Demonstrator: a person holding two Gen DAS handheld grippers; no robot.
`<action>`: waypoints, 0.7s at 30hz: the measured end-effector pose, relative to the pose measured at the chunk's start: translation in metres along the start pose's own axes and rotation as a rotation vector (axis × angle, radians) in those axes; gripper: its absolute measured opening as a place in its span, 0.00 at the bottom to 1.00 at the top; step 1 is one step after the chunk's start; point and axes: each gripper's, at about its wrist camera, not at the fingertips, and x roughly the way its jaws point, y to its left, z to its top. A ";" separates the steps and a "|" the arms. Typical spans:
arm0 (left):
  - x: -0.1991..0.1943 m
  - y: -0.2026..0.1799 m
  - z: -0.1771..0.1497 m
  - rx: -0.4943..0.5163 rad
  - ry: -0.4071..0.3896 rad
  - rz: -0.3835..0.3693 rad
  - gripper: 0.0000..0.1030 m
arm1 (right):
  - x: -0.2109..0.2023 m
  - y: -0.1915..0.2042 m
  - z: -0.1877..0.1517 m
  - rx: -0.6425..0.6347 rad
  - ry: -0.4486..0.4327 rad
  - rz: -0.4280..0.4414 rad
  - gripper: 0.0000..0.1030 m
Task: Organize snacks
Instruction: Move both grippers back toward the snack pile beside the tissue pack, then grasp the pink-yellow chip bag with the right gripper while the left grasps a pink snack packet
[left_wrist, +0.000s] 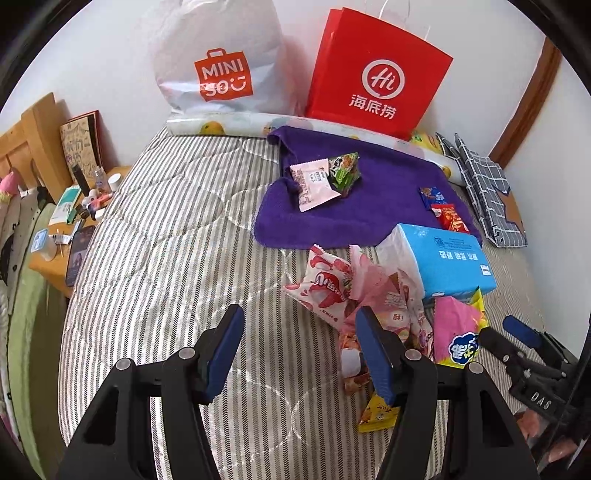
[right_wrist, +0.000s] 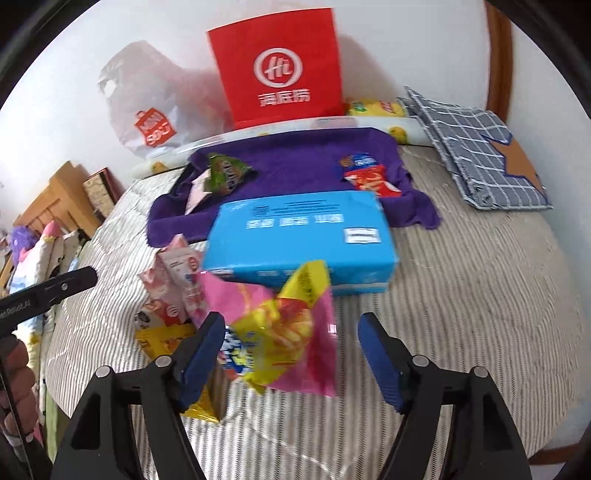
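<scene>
the left gripper (left_wrist: 299, 347) hangs over the striped bed cover (left_wrist: 155, 258) with its jaws apart and nothing between them; a heap of pink snack packets (left_wrist: 343, 291) lies at its one o'clock. the right gripper (right_wrist: 291, 354) is released, its jaws spread, and a pink and yellow snack bag (right_wrist: 280, 332) sits between them, close to the left pad, no visible squeeze. a blue tissue pack (right_wrist: 303, 236) lies at twelve o'clock from that bag, overlapping the purple towel (right_wrist: 295, 166), which carries small snacks (right_wrist: 369, 177).
</scene>
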 end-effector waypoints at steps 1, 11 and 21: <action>0.001 0.002 0.000 -0.006 0.006 -0.002 0.60 | 0.003 0.003 0.000 -0.010 0.005 -0.004 0.73; 0.003 0.016 -0.003 -0.030 0.021 0.019 0.60 | 0.045 0.006 -0.007 -0.033 0.078 -0.032 0.78; 0.011 0.008 -0.007 -0.016 0.042 0.022 0.60 | 0.034 0.006 -0.011 -0.096 0.041 -0.022 0.61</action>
